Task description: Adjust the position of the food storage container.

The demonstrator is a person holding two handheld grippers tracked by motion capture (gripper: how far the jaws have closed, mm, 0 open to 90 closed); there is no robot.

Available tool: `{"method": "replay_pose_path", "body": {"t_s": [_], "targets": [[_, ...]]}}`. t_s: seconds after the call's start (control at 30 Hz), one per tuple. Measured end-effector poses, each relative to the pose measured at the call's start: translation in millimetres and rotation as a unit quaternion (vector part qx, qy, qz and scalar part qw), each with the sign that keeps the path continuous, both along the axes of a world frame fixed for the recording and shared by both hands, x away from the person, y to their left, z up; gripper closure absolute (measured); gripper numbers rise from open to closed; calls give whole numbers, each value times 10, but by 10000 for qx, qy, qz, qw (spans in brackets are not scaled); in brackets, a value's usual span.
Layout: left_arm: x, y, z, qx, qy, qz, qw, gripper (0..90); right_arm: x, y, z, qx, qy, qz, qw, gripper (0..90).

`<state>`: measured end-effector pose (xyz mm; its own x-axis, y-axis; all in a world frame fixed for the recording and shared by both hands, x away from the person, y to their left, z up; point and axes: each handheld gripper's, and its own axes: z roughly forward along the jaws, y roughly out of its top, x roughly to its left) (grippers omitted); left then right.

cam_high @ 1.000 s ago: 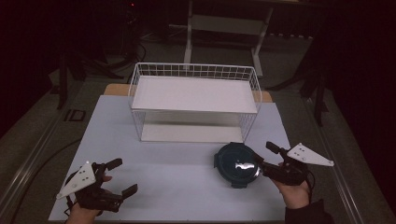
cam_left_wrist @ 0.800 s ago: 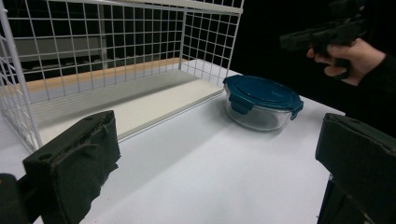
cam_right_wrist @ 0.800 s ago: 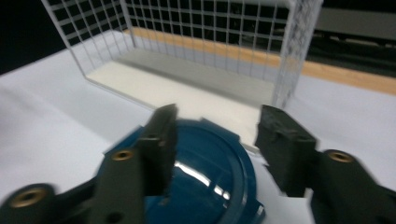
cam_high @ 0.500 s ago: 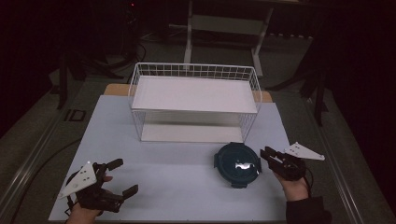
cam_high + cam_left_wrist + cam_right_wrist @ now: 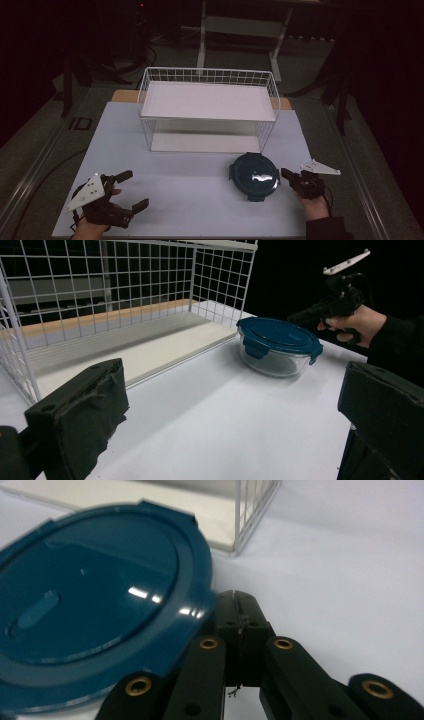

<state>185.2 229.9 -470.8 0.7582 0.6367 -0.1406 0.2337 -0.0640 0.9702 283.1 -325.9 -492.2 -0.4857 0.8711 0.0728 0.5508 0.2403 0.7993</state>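
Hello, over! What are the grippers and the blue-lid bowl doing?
Left gripper open, parked near the table's edge. Right gripper just closed, shut on nothing, tips beside the bowl. Lid on. Nothing in the way; rack behind.

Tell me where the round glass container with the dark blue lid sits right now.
In the high view the round glass container with the dark blue lid sits on the white table, right of centre, just before the white wire basket, with the right gripper beside it.
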Motion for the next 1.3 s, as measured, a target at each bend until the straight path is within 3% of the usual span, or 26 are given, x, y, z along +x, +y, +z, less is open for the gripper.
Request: {"method": "replay_pose_path", "body": {"t_s": [0.1, 0.5, 1.3], "targets": [[1, -3, -2, 4, 1, -1, 10000, 0, -15, 19, -37, 25, 104, 91, 9999, 900], [9, -26, -8, 40, 18, -28, 10000, 0, -1, 86, -36, 65, 157, 72, 9998, 900], [13, -40, -16, 55, 32, -61, 10000, 0, 113, 644, -25, 117, 181, 707, 9973, 900]]}}
